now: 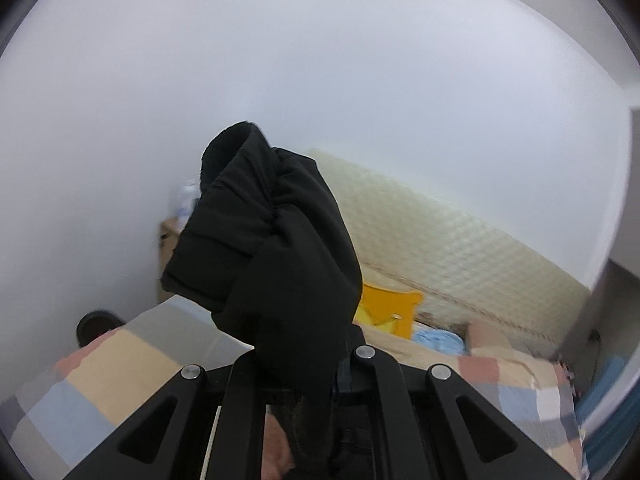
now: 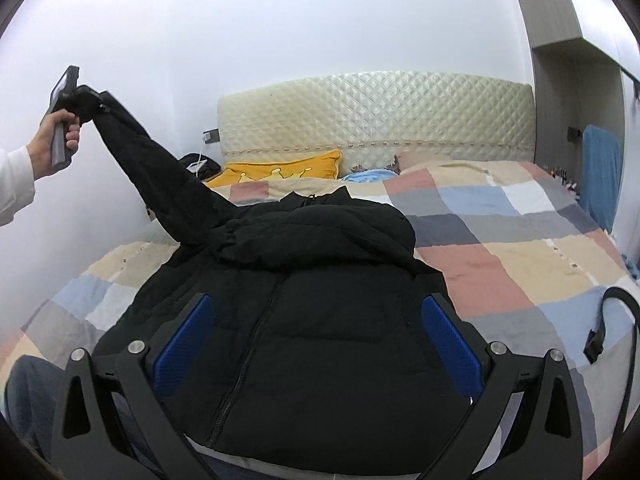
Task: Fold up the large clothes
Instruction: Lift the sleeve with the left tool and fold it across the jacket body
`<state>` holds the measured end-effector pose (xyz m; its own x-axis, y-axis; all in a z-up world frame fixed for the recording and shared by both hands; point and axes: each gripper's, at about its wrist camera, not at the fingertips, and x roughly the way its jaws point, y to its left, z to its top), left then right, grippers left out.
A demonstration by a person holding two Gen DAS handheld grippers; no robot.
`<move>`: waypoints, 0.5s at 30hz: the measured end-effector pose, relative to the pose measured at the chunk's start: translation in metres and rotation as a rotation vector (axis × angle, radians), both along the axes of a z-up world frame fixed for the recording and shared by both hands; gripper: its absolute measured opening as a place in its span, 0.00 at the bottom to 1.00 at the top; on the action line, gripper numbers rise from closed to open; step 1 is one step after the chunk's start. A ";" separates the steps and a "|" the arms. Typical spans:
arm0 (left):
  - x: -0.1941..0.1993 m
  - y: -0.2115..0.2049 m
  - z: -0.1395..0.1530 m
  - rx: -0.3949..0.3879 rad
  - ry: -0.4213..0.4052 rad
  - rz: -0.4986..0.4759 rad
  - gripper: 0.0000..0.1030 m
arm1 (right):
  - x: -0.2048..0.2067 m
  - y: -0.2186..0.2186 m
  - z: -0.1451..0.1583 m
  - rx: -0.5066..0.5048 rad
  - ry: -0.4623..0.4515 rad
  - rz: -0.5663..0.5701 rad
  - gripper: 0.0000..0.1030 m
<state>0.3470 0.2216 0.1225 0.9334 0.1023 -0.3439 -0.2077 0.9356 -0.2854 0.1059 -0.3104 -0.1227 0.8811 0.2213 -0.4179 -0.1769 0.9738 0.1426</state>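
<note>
Black puffer jacket (image 2: 288,320) lies zipper-up on the bed (image 2: 520,248), collar toward the headboard (image 2: 376,112); its one sleeve (image 2: 160,172) runs up-left, cuff pinched tight in my left tool (image 2: 76,96). Right tool (image 2: 316,340) hovers spread wide, empty, over the torso. Yellow pillow (image 2: 280,170) sits beyond the collar, out of the fold path I judge.
</note>
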 end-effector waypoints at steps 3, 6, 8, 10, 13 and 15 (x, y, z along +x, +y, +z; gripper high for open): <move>0.010 -0.047 0.008 0.063 0.010 -0.098 0.09 | -0.001 -0.010 0.003 -0.005 -0.014 -0.017 1.00; 0.018 -0.099 0.007 0.134 0.011 -0.156 0.08 | 0.000 -0.017 0.008 -0.012 -0.042 -0.022 1.00; 0.024 -0.121 0.003 0.131 0.008 -0.191 0.08 | 0.002 -0.022 0.008 -0.029 -0.053 -0.043 1.00; 0.035 -0.151 -0.004 0.126 0.012 -0.244 0.08 | 0.003 -0.027 0.007 -0.006 -0.055 -0.050 1.00; 0.051 -0.198 -0.020 0.139 0.028 -0.337 0.09 | 0.008 -0.029 0.001 -0.021 -0.058 -0.066 1.00; 0.060 -0.229 -0.036 0.126 0.040 -0.397 0.09 | 0.013 -0.030 -0.003 -0.020 -0.041 -0.067 1.00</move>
